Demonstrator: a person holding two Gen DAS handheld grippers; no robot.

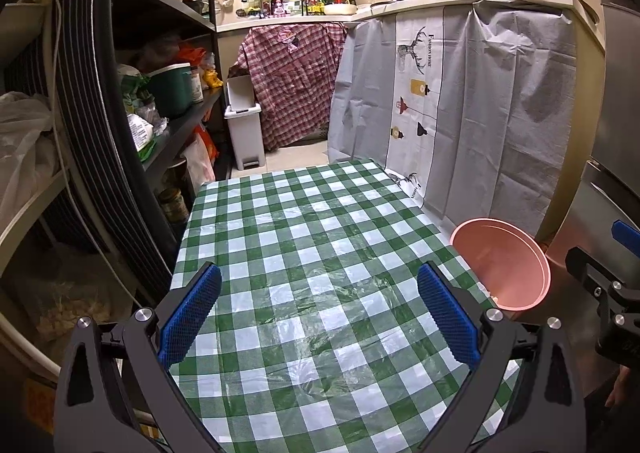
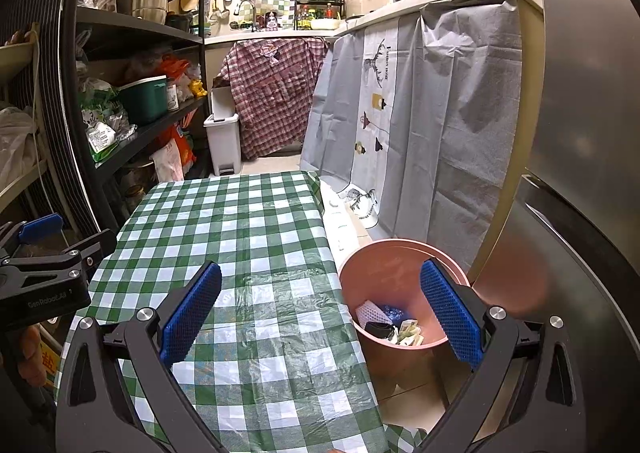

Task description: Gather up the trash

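Left tool [image 1: 319, 317] and right tool [image 2: 320, 315] both gaped wide, nothing between the fingers, held level side by side.

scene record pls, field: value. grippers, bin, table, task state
left gripper: open, empty, over the table
right gripper: open, empty, over the table's right edge and the bin
table: green-and-white checked cloth, no loose trash visible on it
pink bin: on the floor at the table's right side, upright, no lid
bin contents: several scraps at the bottom, including white mesh, something blue, a dark piece and paper bits
white pedal bin: on the floor beyond the table, lid up
task state: looks finished or nearly so
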